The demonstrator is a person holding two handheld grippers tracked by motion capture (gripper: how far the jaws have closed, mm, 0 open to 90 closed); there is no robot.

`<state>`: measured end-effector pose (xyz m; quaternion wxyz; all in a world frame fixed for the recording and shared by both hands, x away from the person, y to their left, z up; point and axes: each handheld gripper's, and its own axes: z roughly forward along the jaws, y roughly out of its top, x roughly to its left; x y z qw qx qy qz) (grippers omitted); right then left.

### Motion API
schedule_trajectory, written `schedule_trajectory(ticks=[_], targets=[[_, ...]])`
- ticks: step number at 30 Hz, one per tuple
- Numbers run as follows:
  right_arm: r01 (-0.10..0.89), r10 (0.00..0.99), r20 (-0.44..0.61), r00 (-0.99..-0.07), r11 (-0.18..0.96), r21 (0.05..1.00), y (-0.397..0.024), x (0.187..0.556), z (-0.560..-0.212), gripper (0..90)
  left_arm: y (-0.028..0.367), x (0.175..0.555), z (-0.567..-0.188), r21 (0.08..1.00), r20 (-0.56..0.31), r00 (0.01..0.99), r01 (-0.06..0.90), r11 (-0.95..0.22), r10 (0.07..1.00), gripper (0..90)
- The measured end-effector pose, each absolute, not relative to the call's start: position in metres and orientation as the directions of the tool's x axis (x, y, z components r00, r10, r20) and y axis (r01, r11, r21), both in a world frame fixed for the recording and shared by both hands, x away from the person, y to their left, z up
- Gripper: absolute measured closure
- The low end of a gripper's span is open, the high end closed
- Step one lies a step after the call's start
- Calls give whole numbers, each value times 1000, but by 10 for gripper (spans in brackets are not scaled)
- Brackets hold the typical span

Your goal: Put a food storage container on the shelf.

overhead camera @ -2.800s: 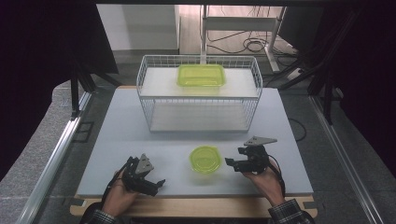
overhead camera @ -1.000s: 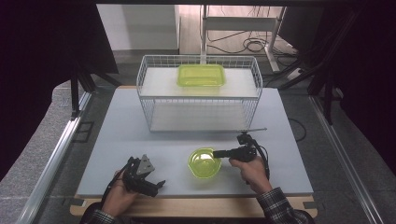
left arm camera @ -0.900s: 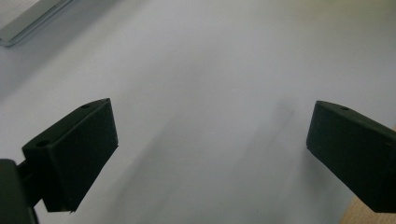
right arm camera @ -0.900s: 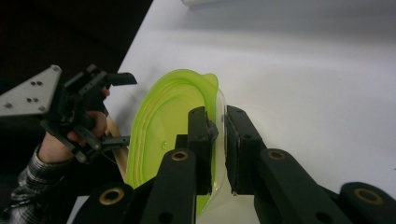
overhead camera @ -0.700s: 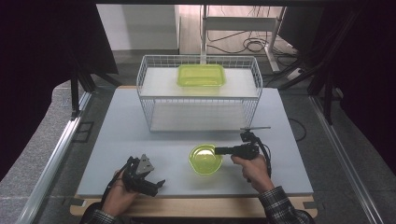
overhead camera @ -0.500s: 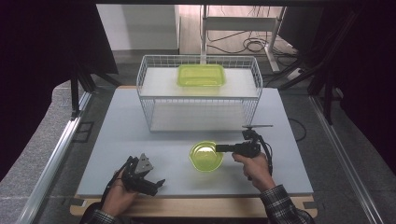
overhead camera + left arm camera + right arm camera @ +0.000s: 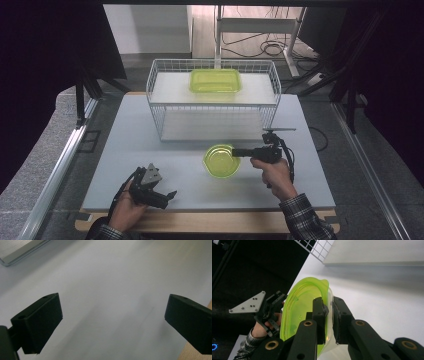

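While the left tongs (image 7: 170, 194) idle spread near the worktop's (image 7: 100, 165) front-left corner, the right tongs (image 7: 235, 152) pinch the bowl's rim.
The round translucent green plastic bowl (image 7: 220, 160), empty, sits front of centre, gripped by its right wall for lifting; behind, the white wire basket (image 7: 156, 102) holds an empty rectangular green plastic tub (image 7: 215, 80).

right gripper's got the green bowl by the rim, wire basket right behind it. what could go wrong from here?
1. The right gripper pinches only the thin rim of the green bowl; the right gripper view shows one edge clamped, so the bowl may pivot or slip out.
2. The wire basket stands close behind the bowl, which could catch its front wires.
3. The left gripper rests open near the table edge, offering no support.
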<state>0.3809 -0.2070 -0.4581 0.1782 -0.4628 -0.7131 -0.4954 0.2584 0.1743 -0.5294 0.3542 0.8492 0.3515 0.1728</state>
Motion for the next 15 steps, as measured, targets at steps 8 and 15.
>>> schedule_trajectory(ticks=[8, 15], targets=[[834, 473, 720, -508, 62, 548, -209, 385, -448, 813, 175, 258, -529, 727, 45, 690, 473, -497, 723, 10], [821, 467, 714, -522, 49, 568, -210, 388, -432, 813, 175, 259, -529, 729, 42, 687, 475, -493, 725, 7]])
